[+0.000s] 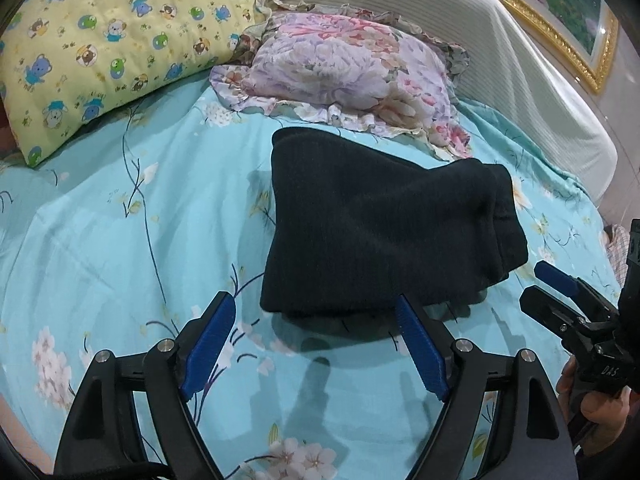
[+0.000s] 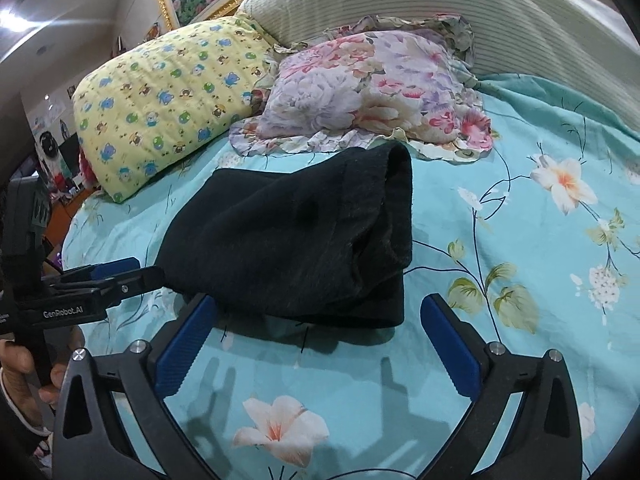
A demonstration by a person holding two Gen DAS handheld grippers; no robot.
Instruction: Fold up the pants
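1. The pants [image 1: 380,232] are black and lie folded into a thick, roughly square bundle near the middle of the bed, just short of the pillows; stacked layers show along the bundle's right edge in the left wrist view.
2. The left gripper [image 1: 316,340] points down at the sheet just in front of the pants' near edge, jaws spread wide and holding nothing; its right blue pad [image 1: 420,356] overlaps the pants' hem in that view, but contact cannot be told.
3. The right gripper [image 2: 320,344] hangs before the same near edge, jaws wide apart and empty; a hand [image 1: 592,396] grips its handle at the right edge of the left wrist view.
4. The sheet [image 1: 120,240] is turquoise with white and pink blossoms and thin dark stems, lightly creased.
5. At the head of the bed, a yellow pillow [image 1: 112,48] with cartoon animals lies left, a floral frilled pillow [image 1: 344,68] to its right.
6. Behind them stands a pale ribbed headboard [image 1: 500,40], and above it a gold-framed picture [image 1: 568,12].
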